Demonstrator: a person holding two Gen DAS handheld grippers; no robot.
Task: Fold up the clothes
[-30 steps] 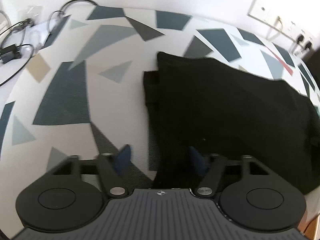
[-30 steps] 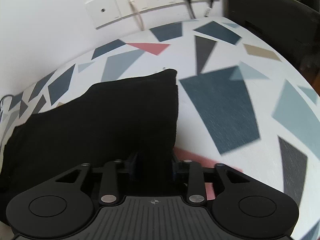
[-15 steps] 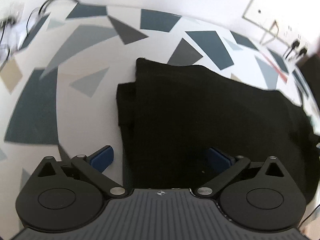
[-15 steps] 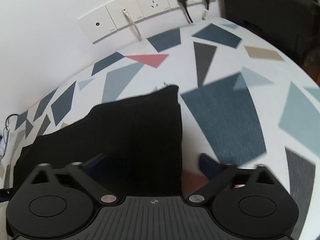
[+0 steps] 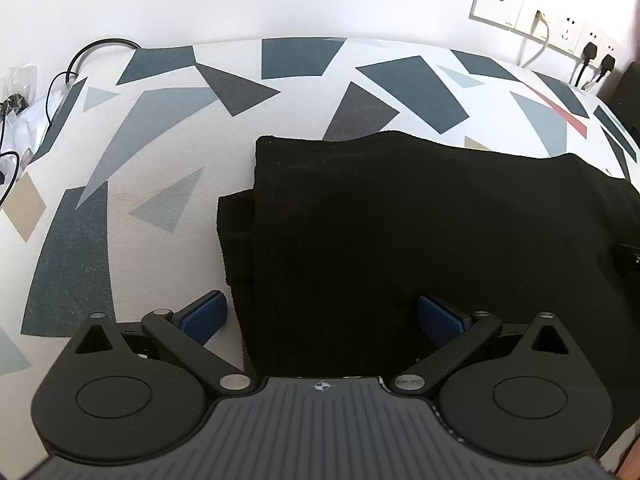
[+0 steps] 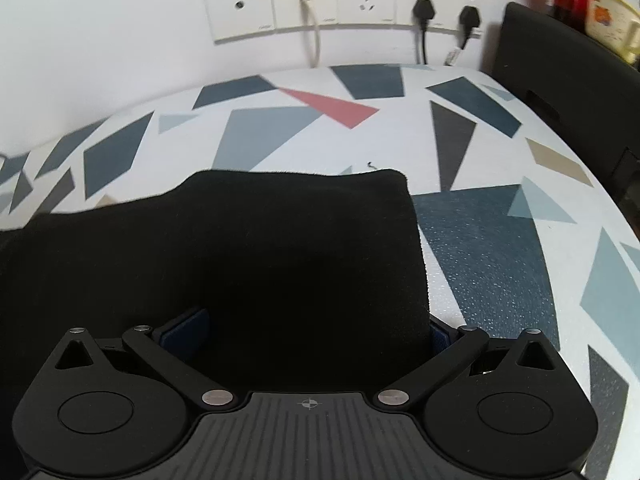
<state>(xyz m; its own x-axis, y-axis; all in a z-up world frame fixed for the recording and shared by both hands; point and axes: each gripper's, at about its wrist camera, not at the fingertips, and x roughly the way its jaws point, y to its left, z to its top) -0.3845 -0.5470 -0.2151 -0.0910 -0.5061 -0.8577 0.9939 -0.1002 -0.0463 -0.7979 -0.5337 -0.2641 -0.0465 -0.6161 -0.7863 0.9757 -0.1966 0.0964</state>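
A desk (image 5: 168,168) patterned with grey, blue and red shapes is seen against a white wall. Wall sockets (image 6: 344,4) are mounted above it, two holding black plugs (image 6: 424,10). Black cables (image 5: 60,80) are coiled at its far left corner.

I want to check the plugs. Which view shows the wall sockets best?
The right wrist view: the wall sockets sit near the top centre, with two black plugs clearly inserted. The left wrist view shows them only small and slanted at the upper right corner.

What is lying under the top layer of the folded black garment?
At the black garment's left edge a lower black layer sticks out; the rest of it is covered. Beneath lies the patterned tabletop, hidden where the cloth lies.
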